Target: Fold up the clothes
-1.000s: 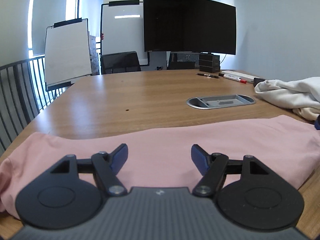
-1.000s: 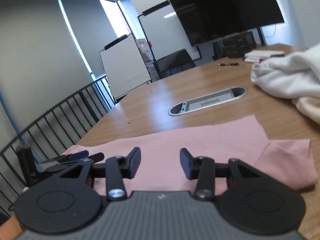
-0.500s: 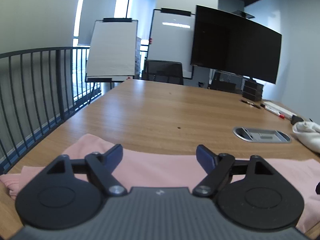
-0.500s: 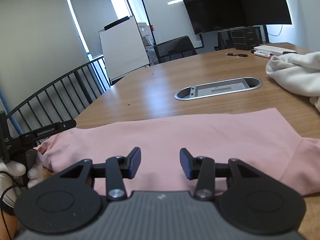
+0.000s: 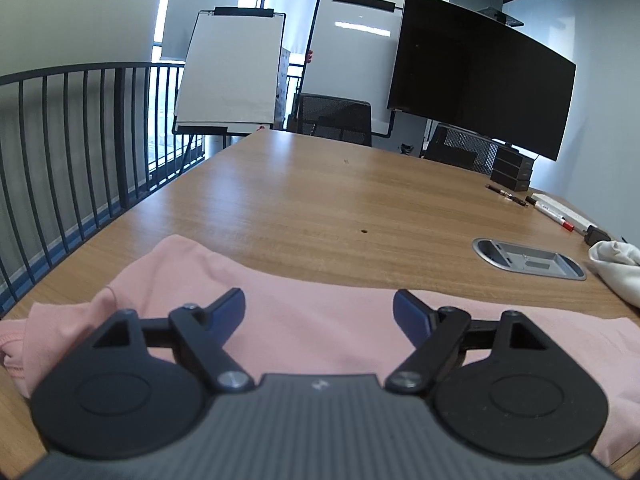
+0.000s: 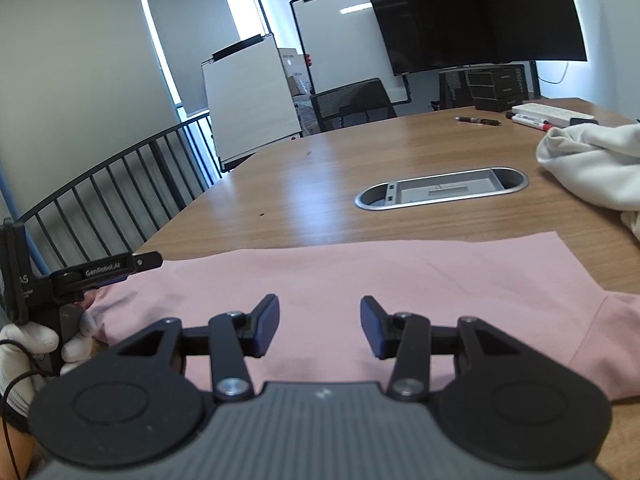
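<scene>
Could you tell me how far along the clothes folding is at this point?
Done: the pink garment lies spread flat on the table. In hand: nothing; the left gripper, whose jaws have just been opening, and the right gripper are both open above it. Left: finishing its folds, then the crumpled white garment.

Pink garment [image 5: 320,320]: near edge hidden behind left gripper body, left end cut by frame edge. White garment [image 6: 592,168]: cut off at right edge in both views. Gloved hand [image 6: 24,344]: only part visible at left edge. Marker [image 6: 532,122] print too small to read.
</scene>
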`<move>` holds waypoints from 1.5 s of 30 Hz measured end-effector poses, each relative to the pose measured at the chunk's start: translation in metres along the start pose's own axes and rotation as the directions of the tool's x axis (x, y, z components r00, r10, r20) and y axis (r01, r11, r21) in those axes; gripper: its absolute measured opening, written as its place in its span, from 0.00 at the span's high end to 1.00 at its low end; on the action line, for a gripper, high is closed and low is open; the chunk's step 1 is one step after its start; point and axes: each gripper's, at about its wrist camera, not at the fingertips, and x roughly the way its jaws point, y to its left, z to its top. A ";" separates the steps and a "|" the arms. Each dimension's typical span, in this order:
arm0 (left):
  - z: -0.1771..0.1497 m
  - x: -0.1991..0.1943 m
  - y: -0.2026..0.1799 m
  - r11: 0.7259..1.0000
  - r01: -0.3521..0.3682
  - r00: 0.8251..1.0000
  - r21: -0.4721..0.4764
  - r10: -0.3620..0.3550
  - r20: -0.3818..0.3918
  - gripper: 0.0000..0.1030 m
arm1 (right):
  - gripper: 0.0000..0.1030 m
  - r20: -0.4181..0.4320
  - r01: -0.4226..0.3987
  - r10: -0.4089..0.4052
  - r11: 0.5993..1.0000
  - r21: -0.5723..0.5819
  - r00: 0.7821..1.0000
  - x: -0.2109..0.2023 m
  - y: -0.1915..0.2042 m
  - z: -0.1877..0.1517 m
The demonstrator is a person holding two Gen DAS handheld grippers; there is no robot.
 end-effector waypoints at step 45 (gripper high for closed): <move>0.042 0.034 0.090 0.993 -0.092 0.990 -0.074 0.083 -0.114 0.99 | 0.61 -0.014 0.341 -0.341 0.940 -0.026 0.940 0.074 -0.134 0.037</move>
